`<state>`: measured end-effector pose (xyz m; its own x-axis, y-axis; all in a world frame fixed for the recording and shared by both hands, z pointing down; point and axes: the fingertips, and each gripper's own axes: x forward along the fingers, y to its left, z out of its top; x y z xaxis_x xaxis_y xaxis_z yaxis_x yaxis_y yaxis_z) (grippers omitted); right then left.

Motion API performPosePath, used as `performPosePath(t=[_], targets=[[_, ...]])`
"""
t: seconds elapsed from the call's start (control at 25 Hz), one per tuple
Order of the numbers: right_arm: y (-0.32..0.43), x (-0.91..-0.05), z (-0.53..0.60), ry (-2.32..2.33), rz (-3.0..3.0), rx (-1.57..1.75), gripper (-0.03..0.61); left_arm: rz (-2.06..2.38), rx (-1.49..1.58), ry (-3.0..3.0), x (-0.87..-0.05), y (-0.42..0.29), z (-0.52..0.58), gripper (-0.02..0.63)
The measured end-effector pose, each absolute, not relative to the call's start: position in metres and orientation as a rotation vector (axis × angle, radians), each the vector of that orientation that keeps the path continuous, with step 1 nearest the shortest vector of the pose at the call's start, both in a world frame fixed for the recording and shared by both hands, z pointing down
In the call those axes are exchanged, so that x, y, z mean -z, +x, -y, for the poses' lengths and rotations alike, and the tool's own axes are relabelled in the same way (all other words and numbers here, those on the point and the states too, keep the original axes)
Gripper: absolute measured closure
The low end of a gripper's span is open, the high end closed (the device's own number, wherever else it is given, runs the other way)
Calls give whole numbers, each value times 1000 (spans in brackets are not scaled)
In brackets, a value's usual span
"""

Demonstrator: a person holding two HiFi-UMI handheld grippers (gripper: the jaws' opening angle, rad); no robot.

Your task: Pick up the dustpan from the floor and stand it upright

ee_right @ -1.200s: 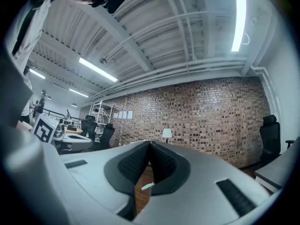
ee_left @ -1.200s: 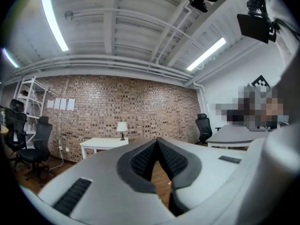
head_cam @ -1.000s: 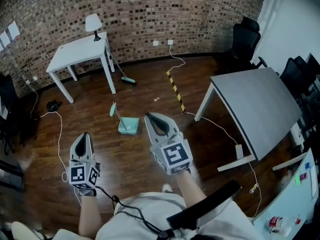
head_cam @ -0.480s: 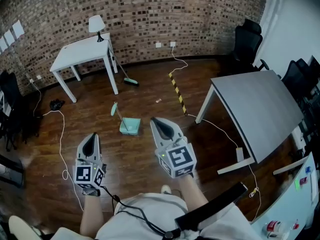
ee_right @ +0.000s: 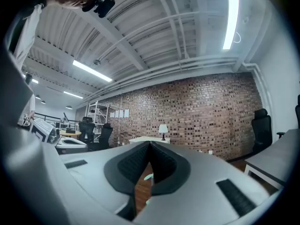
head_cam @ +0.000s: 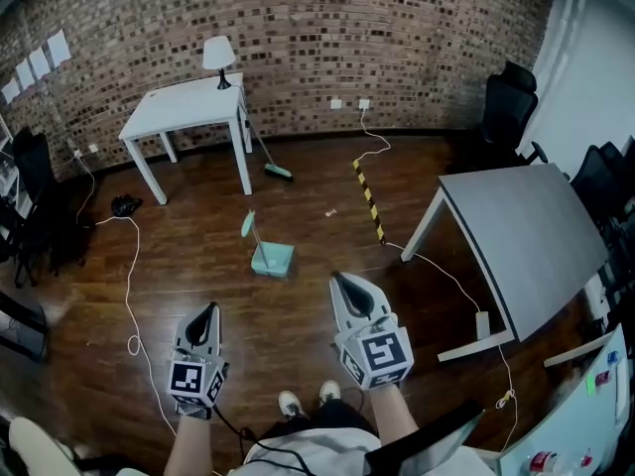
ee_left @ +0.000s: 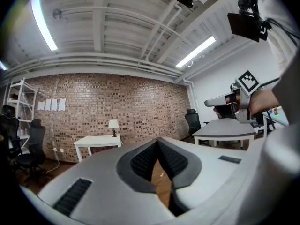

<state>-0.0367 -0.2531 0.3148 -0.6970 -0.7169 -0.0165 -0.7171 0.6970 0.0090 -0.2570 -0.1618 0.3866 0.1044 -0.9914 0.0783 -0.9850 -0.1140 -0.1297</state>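
Note:
A teal dustpan point(head_cam: 271, 257) lies on the dark wood floor, its handle point(head_cam: 248, 224) reaching toward the white table. My left gripper point(head_cam: 206, 309) is shut and empty, well short of the pan and to its left. My right gripper point(head_cam: 343, 279) is also shut and empty, short of the pan on its right. In the left gripper view the jaws point(ee_left: 157, 140) meet with only floor behind them. In the right gripper view the shut gripper point(ee_right: 150, 145) frames a sliver of the teal dustpan point(ee_right: 148, 176) far ahead.
A white table point(head_cam: 189, 107) with a lamp point(head_cam: 219, 56) stands by the brick wall, with a broom point(head_cam: 276, 170) leaning on it. A grey table point(head_cam: 536, 236) is at the right. A yellow-black strip point(head_cam: 369, 198) and cables point(head_cam: 130, 276) cross the floor. Black chairs point(head_cam: 511, 102) stand far right.
Both grippers have dropped lower in the head view and stay shut. The camera has shifted, so the room sits further right and lower. The dustpan lies where it was.

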Motion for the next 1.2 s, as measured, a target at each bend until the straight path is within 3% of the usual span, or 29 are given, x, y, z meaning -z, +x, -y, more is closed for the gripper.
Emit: performPosePath(t=[0.48,1.0,1.2], targets=[[27,-372,184,-1174,-2987,59,597,-2076,292,-2289,-417,-206,104,611],[190,-359,23,-1060,-2984,28,597,-2102,236,-2236,-405,-9,-65,609],[223,-358,-17,-1034,-3005,55,597,-2062,219,-2253,-383,37,-95,609]])
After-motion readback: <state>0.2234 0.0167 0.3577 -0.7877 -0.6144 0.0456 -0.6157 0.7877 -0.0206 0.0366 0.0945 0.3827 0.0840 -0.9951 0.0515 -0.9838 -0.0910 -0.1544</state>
